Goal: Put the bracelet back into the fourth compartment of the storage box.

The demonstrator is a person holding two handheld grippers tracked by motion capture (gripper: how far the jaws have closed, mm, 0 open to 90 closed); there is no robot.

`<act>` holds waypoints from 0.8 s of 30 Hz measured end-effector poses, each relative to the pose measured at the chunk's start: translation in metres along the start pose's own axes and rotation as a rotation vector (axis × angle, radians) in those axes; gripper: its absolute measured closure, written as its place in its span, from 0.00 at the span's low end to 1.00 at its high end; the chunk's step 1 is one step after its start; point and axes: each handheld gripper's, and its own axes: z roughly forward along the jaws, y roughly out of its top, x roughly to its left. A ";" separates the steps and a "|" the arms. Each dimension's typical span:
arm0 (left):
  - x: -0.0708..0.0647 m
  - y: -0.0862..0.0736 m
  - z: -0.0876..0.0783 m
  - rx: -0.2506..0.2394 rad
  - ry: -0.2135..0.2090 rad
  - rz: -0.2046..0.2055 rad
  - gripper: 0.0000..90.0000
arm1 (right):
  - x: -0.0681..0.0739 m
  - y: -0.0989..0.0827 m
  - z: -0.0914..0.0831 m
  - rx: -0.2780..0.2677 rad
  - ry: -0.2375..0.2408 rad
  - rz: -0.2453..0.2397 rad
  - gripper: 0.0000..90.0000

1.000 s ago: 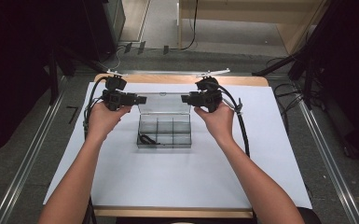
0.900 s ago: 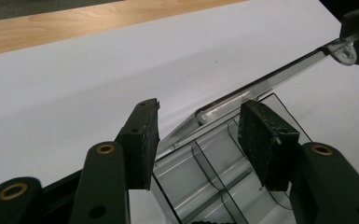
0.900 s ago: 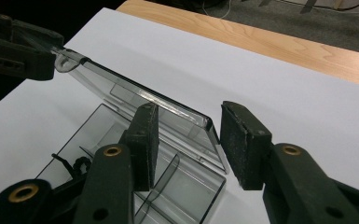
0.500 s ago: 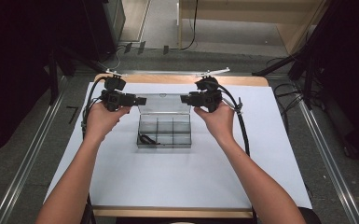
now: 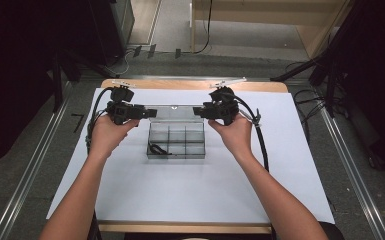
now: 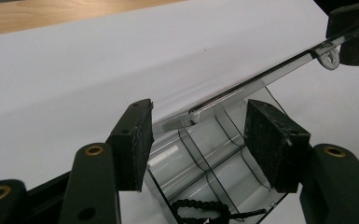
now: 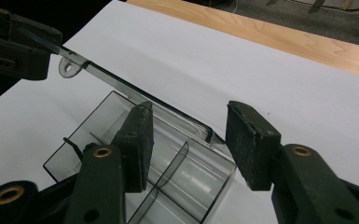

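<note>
Letting go of the lid is the step I judge to be in hand, and doing it well means spreading both tools evenly so the clear flap rests open on its hinge without tipping the box. My left gripper sits at the lid's left end and my right gripper at its right end, both level and pointing inward at each other across the far side of the box. Both sets of jaws have just been opening. In the left gripper view the lid's edge runs between my pads with a clear gap on either side, so nothing is pinched there. In the right gripper view the lid's edge likewise passes between the pads untouched, so that tool is spread as well. I would draw each hand straight outward along the lid's line, not upward, so a pad does not catch the edge.

The box stands on the white sheet near the middle of the table, towards its far side. It is a clear case split by dividers into several compartments. A black coiled cord lies in the near-left compartment; the other compartments look bare from what I can see
</note>
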 end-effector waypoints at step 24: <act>-0.004 -0.023 -0.003 0.008 -0.012 -0.006 0.47 | 0.005 -0.026 -0.005 0.007 0.023 0.017 0.59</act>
